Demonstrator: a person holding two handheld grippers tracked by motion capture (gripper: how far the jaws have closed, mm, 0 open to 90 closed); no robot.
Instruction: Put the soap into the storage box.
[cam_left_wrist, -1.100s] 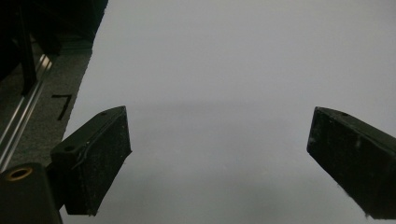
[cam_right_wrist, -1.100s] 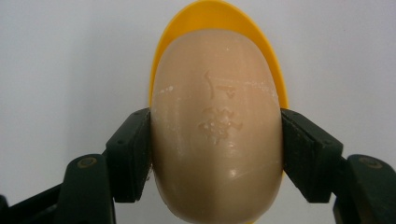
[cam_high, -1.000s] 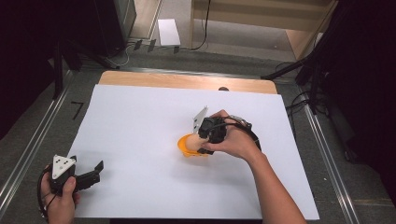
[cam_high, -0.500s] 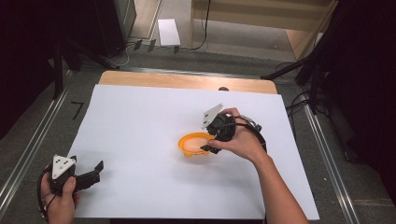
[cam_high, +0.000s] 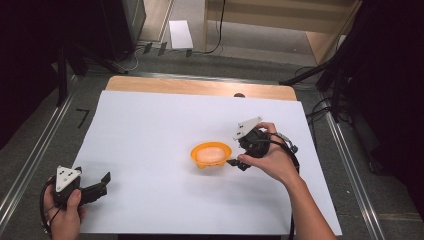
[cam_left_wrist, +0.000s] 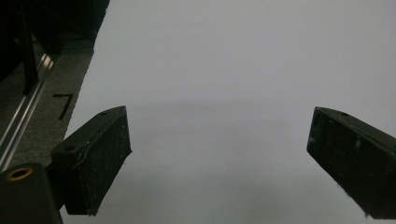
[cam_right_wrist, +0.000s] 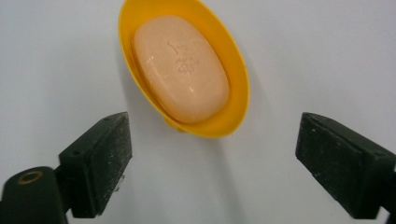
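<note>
- The soap (cam_right_wrist: 181, 70) already lies in the dish (cam_right_wrist: 233, 84), and the dish sits flat on the tabletop (cam_high: 150, 130) a little right of its middle; judging by this, the placing looks done and little is left beyond clearing the hands.
- The right hand-held gripper (cam_high: 239, 162) is just beside the dish's right rim, not touching it, its jaws spread wide and empty. In its own view the dish lies ahead of the two jaws, apart from both.
- The left hand-held gripper (cam_high: 102, 181) rests near the tabletop's front left corner, well apart from the dish, jaws also spread with nothing between them.
- The soap is a smooth, pale peach oval bar with a faint stamped mark on top.
- The dish is glossy yellow plastic, oval and shallow, with a raised rim.
- The tabletop is covered in a plain matte white sheet; the jaws are dull black blocks with a scuffed, grainy face.
</note>
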